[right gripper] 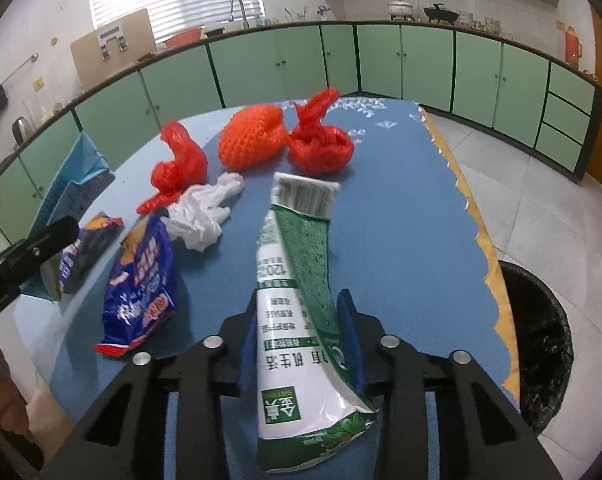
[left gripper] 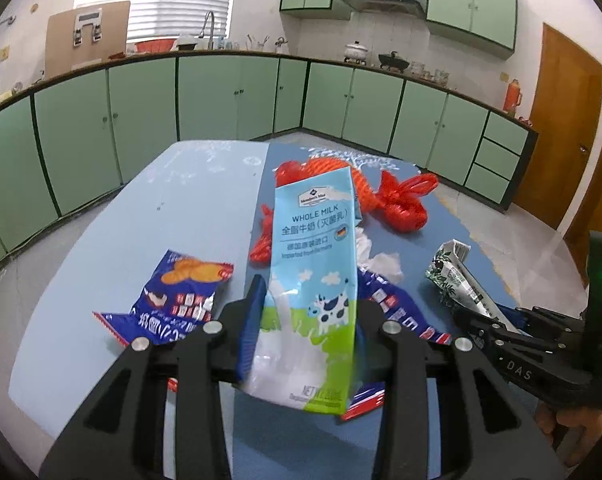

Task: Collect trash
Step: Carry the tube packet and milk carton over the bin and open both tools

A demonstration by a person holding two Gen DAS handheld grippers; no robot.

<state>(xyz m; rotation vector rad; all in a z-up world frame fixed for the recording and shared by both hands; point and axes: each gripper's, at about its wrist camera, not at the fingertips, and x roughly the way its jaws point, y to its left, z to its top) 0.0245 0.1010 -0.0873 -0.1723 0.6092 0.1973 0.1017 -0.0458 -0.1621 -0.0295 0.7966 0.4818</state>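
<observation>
My left gripper [left gripper: 307,312] is shut on a light blue whole-milk carton [left gripper: 315,264], held upright above the blue table [left gripper: 173,216]. My right gripper [right gripper: 299,320] is shut on a green and white toothpaste box [right gripper: 293,280], also seen as the toothpaste box [left gripper: 457,276] at the right of the left wrist view. On the table lie a blue snack wrapper [right gripper: 141,284], a second blue snack wrapper [left gripper: 177,296], crumpled white tissue [right gripper: 205,212], two red plastic bags [right gripper: 321,144] and an orange foam net [right gripper: 253,140].
A black-lined trash bin [right gripper: 541,344] stands on the floor right of the table, beyond the table's torn yellow edge [right gripper: 485,240]. Green kitchen cabinets [left gripper: 221,96] run along the far wall. A hand [right gripper: 1,392] shows at the left edge.
</observation>
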